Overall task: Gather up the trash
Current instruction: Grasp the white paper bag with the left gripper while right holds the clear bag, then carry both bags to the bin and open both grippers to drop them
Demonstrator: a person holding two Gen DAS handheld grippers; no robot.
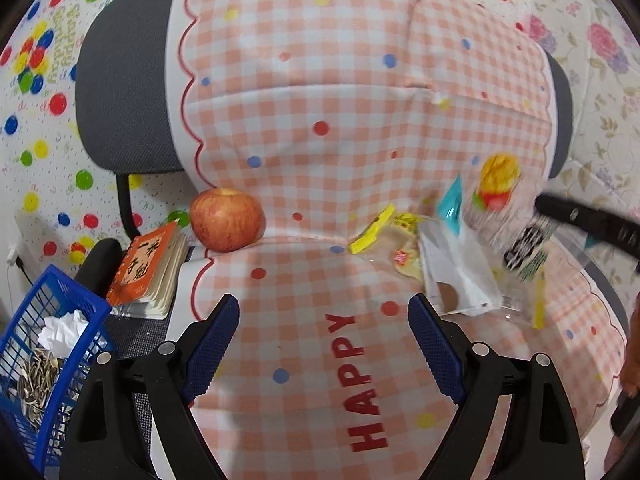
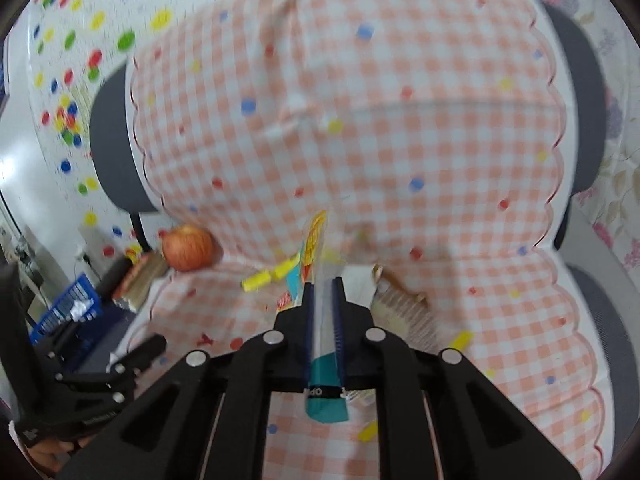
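My right gripper is shut on a clear snack bag with a teal end and a burger picture, held lifted above the seat. The left wrist view shows the same bag blurred at the right. More trash lies at the back of the seat: a yellow wrapper, a clear wrapper and a white packet. My left gripper hangs open over the checked cloth with nothing between its fingers. A blue basket at the left holds crumpled tissue and seed shells.
The cloth covers an office chair, with its dark backrest showing at the edge. An apple sits in the seat's back left corner beside an orange notebook. A dotted sheet hangs behind the chair.
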